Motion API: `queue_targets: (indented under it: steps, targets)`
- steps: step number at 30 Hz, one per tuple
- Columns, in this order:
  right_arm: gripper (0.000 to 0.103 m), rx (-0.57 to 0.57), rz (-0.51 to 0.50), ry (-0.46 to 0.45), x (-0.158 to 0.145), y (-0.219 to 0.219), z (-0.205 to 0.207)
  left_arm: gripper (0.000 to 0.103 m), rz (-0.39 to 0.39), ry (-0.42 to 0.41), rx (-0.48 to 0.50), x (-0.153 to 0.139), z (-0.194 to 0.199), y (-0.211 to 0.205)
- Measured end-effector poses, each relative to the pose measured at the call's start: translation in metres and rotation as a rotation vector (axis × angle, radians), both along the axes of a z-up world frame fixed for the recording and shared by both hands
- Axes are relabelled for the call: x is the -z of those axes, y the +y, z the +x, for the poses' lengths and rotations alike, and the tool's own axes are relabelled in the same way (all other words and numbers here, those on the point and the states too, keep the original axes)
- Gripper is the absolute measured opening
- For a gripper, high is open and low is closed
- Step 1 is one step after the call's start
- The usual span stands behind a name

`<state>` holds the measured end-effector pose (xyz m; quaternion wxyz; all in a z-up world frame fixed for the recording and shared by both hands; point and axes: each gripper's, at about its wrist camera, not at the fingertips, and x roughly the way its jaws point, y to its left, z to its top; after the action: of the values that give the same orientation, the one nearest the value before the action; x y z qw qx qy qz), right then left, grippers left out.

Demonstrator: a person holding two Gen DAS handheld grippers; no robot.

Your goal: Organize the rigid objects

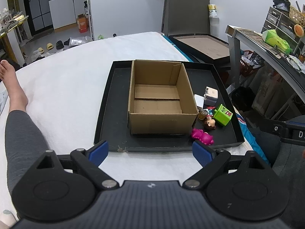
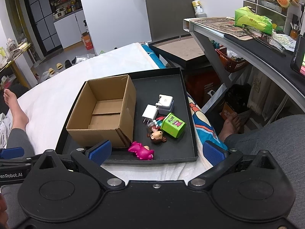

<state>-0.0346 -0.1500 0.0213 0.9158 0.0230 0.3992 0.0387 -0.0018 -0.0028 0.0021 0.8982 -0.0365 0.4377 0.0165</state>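
An empty cardboard box [image 1: 162, 97] [image 2: 103, 112] stands in a shallow black tray [image 1: 108, 103] [image 2: 183, 103] on a white bed. To its right in the tray lie a pink dinosaur toy [image 1: 202, 136] [image 2: 142, 150], a brown-haired figurine [image 1: 209, 124] [image 2: 157, 136], a green cube [image 1: 222, 114] [image 2: 173, 125], a white plug [image 2: 149, 112] and a white and grey charger [image 1: 210, 94] [image 2: 165, 104]. My left gripper [image 1: 150, 152] is open and empty before the tray's near edge. My right gripper [image 2: 158, 152] is open and empty, just short of the pink dinosaur.
A grey desk [image 2: 247, 43] with a green tissue pack [image 2: 251, 20] overhangs at the right. A second tray [image 1: 202, 45] and a chair back [image 2: 169, 13] stand beyond the bed. The person's legs lie left [image 1: 17, 99] and right [image 2: 266, 131].
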Motion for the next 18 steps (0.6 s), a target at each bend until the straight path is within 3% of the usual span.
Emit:
queue_targets:
  steps: [18]
  targets:
    - [0.103, -0.002, -0.002, 0.002, -0.0018, 0.0002, 0.0003, 0.094, 0.001, -0.002, 0.004, -0.0012, -0.0004, -0.0011]
